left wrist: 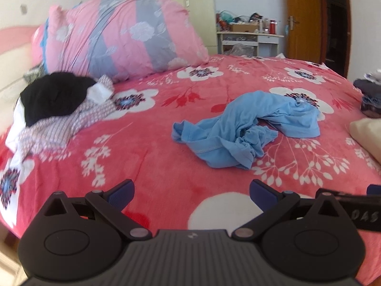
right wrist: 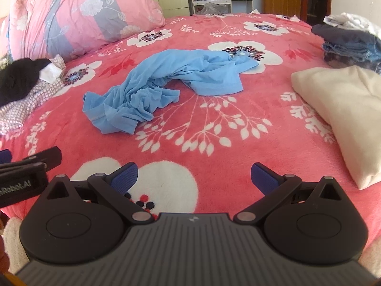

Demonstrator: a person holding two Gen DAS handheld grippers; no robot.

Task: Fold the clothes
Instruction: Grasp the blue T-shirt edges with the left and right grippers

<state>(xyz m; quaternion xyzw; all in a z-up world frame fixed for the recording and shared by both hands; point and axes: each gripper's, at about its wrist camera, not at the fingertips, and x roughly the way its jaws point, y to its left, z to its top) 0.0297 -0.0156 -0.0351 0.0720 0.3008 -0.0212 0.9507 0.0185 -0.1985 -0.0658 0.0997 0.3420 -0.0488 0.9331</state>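
Crumpled soft blue garment (right wrist: 164, 81)

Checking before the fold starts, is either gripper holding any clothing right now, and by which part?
Nothing is held. The left gripper and right gripper are both open above the bedspread, short of the crumpled blue shirt.

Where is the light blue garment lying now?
The light blue garment lies crumpled mid-bed on the pink floral blanket, between the black garment leftward and the cream folded cloth rightward.
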